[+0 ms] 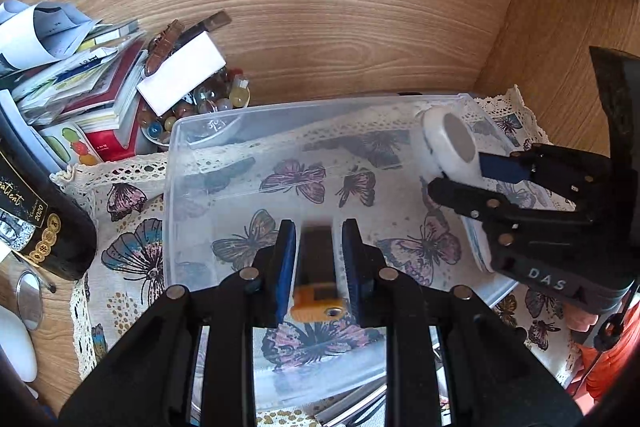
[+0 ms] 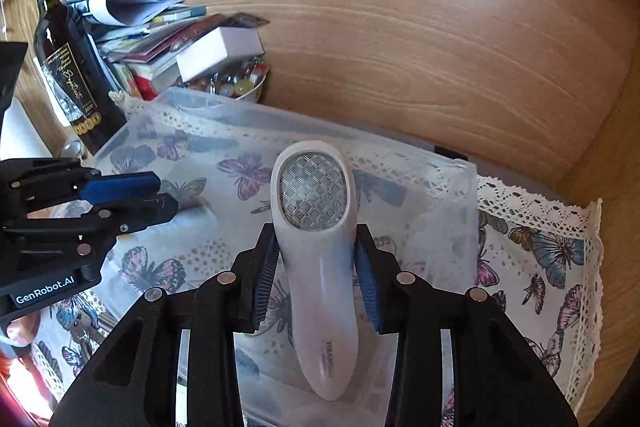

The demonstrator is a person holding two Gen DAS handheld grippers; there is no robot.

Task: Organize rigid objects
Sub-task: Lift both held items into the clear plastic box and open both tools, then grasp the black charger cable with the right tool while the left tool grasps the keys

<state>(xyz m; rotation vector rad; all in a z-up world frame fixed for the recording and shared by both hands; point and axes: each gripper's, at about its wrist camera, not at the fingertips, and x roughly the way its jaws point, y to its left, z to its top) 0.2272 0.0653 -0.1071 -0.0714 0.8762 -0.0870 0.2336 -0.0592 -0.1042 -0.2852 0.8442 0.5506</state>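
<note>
Two handheld grippers over a clear plastic storage bin [image 1: 192, 155] on a butterfly-print cloth [image 1: 120, 251].

At far left, dark glass wine bottle [image 2: 68, 67] upright beside a heap of papers and booklets [image 1: 76, 83] and a bowl of coloured glass marbles [image 1: 192, 107], crowding the bin's far left corner. Left gripper [image 1: 319, 267] above the bin, jaws narrowly spread around a dark rectangular block with an orange end [image 1: 318, 283], long axis along the fingers, orange end nearest the camera; contact with the pads unclear. Right gripper [image 2: 316, 287] pinching the waist of a white plastic lint shaver [image 2: 316, 247], long axis along the fingers, metal mesh head pointing away over the bin's right side.
</note>
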